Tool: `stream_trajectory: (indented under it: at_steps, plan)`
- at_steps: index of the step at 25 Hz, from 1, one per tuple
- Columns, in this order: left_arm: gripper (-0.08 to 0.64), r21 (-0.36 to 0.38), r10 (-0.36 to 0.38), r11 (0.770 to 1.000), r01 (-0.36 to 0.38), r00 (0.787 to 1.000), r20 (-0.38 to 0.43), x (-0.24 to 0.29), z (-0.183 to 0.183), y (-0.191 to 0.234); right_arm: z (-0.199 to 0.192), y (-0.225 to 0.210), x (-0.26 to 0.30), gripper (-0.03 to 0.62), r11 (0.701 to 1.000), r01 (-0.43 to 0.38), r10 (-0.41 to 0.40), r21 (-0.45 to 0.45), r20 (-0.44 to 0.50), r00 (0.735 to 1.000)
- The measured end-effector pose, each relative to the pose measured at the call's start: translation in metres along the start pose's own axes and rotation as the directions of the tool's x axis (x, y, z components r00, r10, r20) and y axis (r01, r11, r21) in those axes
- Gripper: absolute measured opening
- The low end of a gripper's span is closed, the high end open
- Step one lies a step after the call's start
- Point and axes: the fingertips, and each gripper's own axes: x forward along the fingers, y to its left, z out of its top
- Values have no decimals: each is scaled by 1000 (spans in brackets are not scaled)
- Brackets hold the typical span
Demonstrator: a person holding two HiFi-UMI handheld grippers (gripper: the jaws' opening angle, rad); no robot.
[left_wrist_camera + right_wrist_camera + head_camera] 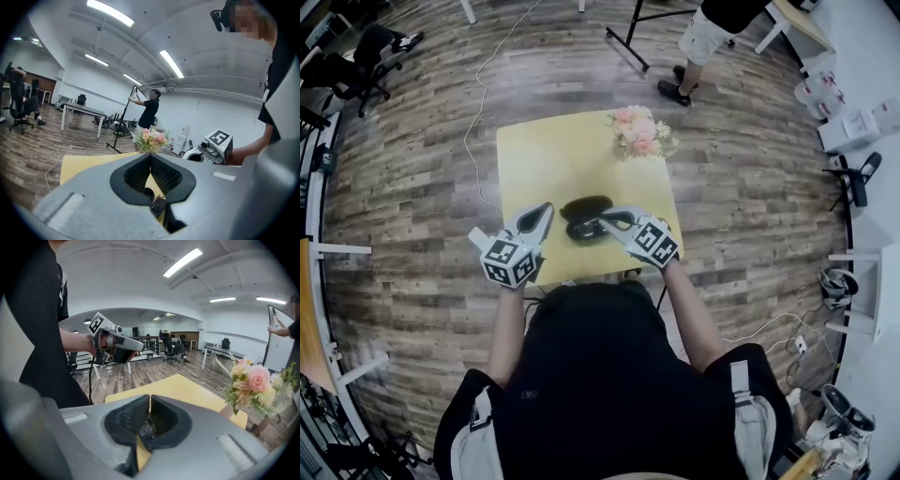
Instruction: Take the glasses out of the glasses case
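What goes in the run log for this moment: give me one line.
left gripper: jaws together, beside glasses case | right gripper: jaws together, tip at glasses case | glasses: not clearly seen

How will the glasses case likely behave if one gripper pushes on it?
The glasses case lies low and flat on the smooth table, so it would probably slide rather than tip. It looks small beside the right gripper, so it is likely light. Its dark rounded shell looks glossy, perhaps slippery to grip.
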Motion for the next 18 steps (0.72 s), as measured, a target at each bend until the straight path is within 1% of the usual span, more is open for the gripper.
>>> stream_trajectory:
  at_steps: [3,8,13,18]
  plan:
    - [11,-15,27,1000,-27,1000,6,9,5,3,0,-16,1,11,999,-35,34,-30,-23,999]
    - [11,-36,68,997,-68,998,-2,20,0,9,-12,-31,6,11,996,-77,75,-39,-50,996]
    - [11,-54,98,994,-98,995,0,24,-1,16,-17,-38,11,11,993,-110,107,-40,-66,992]
    - [11,-60,112,992,-111,994,5,25,0,20,-18,-41,16,11,988,-138,131,-67,-94,987]
